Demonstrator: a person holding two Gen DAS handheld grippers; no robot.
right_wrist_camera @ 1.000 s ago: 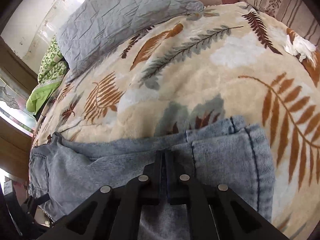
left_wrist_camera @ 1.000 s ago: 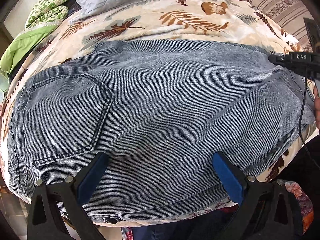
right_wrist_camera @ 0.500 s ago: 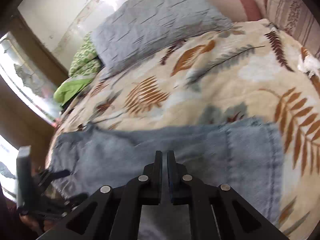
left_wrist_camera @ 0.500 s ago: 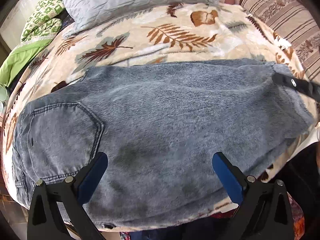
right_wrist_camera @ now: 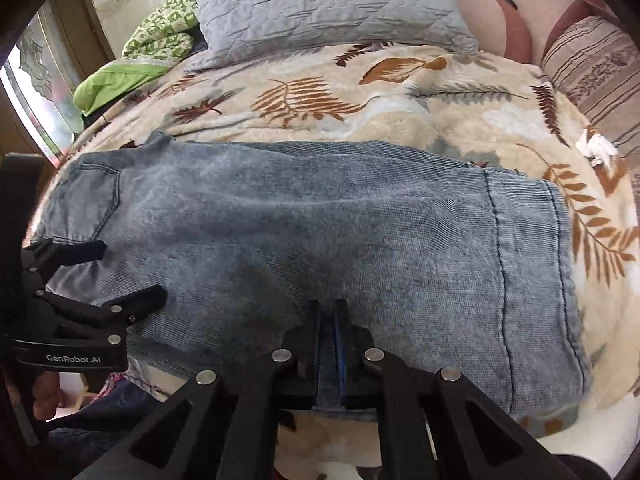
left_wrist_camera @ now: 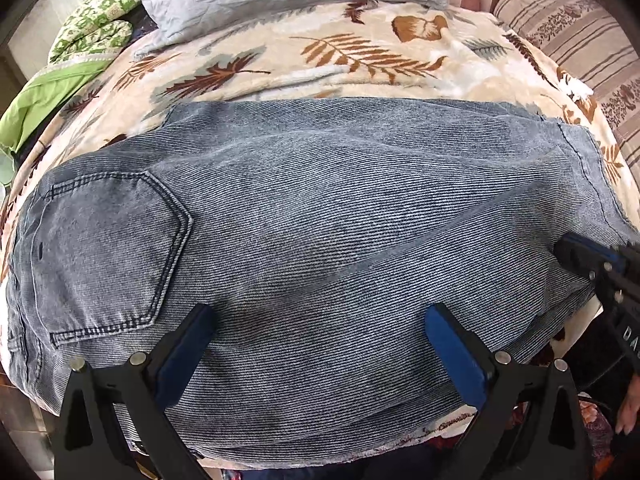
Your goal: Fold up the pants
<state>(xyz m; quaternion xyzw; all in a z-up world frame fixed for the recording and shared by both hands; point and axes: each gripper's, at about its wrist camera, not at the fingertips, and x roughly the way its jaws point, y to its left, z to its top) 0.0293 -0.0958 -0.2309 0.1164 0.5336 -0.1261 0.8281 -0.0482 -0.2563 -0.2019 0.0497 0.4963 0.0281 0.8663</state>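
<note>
Since a second ago, swung toward the bed's point(right_wrist_camera: 460, 120) near edge with right gripper point(right_wrist_camera: 329, 322) pinching the near hem of limp, heavyish pants point(left_wrist_camera: 320, 220) spread there; left gripper point(left_wrist_camera: 320, 334) gaping, empty, above them; best gripped at hems, waistband.

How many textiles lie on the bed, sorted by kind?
Jeans: 1
Leaf-print blanket: 1
Grey quilted pillow: 1
Striped cushion: 1
Green bedding bundle: 1
Total: 5

The right claw pinches the jeans' near edge; the left claw hangs open above them.
</note>
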